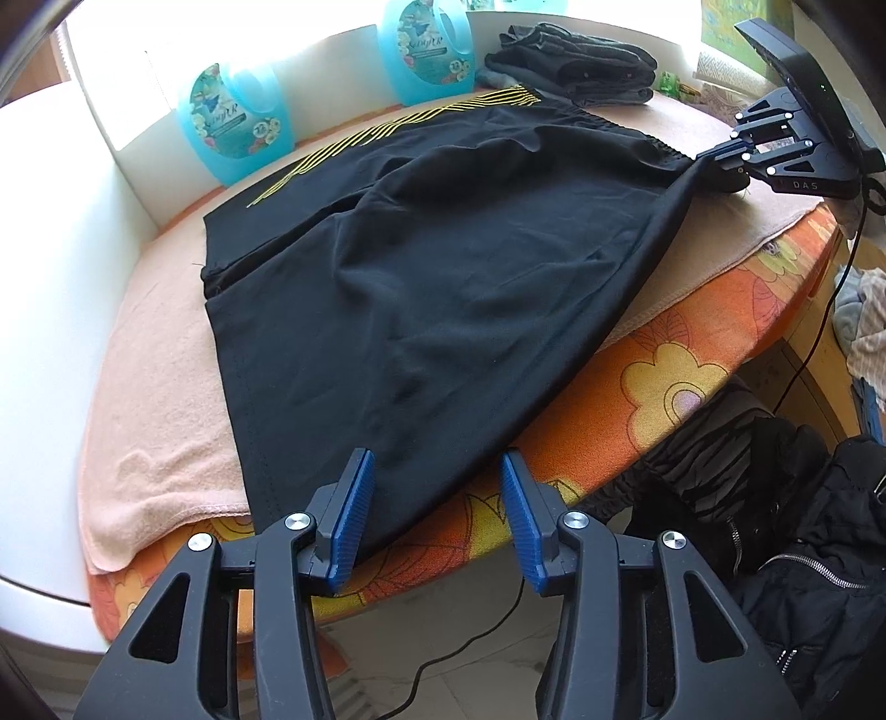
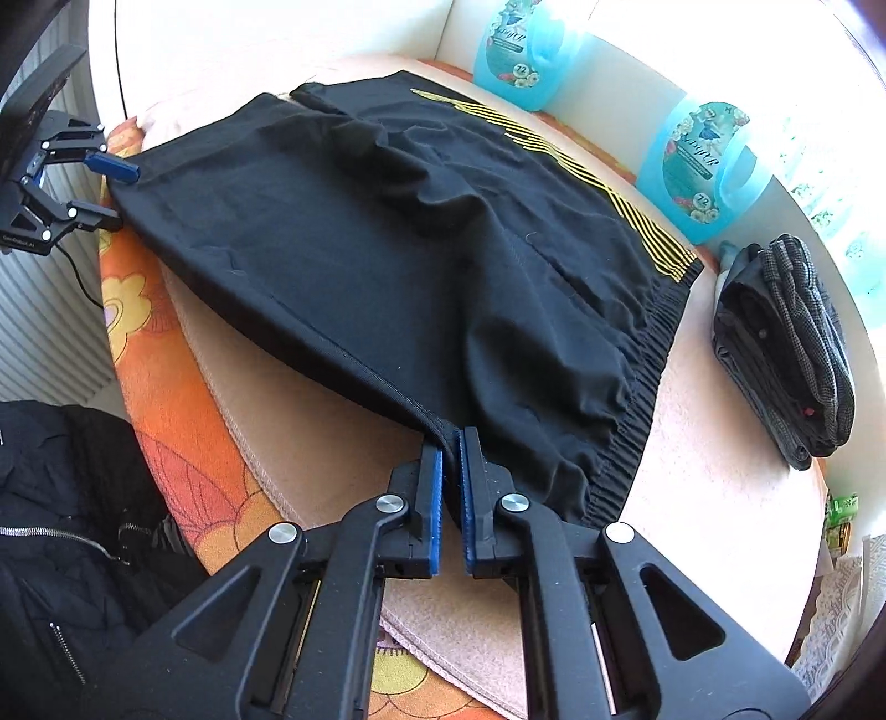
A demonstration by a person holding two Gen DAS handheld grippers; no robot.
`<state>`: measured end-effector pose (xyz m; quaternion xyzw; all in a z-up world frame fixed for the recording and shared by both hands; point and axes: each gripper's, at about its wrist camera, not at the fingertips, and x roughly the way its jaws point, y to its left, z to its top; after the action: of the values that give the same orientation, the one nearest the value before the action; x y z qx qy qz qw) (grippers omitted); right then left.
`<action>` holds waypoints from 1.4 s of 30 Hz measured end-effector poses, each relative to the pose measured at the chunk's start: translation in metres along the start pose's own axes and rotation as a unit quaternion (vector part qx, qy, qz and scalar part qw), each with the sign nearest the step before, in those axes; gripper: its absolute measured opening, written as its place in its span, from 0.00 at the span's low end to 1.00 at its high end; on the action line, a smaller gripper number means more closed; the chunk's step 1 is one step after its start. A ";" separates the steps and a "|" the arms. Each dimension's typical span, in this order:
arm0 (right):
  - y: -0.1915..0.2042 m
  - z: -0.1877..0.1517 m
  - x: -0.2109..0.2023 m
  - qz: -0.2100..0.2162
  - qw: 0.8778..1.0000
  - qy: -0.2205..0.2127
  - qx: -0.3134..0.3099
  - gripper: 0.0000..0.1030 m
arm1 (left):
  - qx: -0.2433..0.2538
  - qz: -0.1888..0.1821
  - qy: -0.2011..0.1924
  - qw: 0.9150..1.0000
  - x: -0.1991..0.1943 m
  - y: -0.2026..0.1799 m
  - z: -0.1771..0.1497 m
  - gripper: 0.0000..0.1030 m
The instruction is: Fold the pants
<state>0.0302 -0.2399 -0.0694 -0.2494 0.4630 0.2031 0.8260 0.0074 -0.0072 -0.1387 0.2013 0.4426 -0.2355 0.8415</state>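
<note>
**Right claw bites the waistband corner, left claw lines up on the hem**

Up close, the right claw [image 2: 451, 443] is clamped on the near waistband corner of the black pants [image 2: 387, 249], pulling that edge taut. The left claw [image 1: 434, 471] stands apart, hem corner between its pads, not yet pinched. The pants lie spread on the towel-covered table [image 1: 166, 343], ready for folding. Beyond, a folded clothes stack [image 2: 786, 343] waits.

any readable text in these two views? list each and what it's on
"DAS": right gripper, white letters on its black body.
"72": round badge on the nearer blue bottle label.
"72": same badge on the farther blue bottle.
Script brand name on both bottle labels: too stylised and blurred to read.
Small white print on the left gripper body: too small to read.
Black pants: no text, only yellow stripes.
</note>
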 end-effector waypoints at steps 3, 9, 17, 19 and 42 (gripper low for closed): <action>-0.004 0.005 -0.003 -0.006 1.000 -0.008 0.005 0.06 | -0.011 -0.015 0.001 1.000 0.002 0.003 0.001 0.16; -0.004 0.004 -0.004 -0.014 1.000 -0.014 0.010 0.06 | -0.020 0.005 -0.027 0.999 -0.003 0.005 0.002 0.02; -0.009 0.013 -0.018 -0.042 0.997 -0.052 0.035 0.05 | -0.064 0.024 -0.099 0.993 -0.025 0.029 0.023 0.01; -0.010 0.017 -0.019 -0.052 0.996 -0.057 0.039 0.05 | -0.072 0.032 -0.116 0.990 -0.030 0.033 0.029 0.01; -0.087 0.124 -0.011 -0.098 0.985 -0.118 0.077 0.02 | -0.234 0.054 -0.262 0.935 -0.007 0.124 0.116 0.00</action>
<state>0.1568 -0.2360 0.0147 -0.2034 0.3498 0.1134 0.9074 0.1510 0.0314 -0.0559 -0.0463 0.2376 -0.1234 0.9624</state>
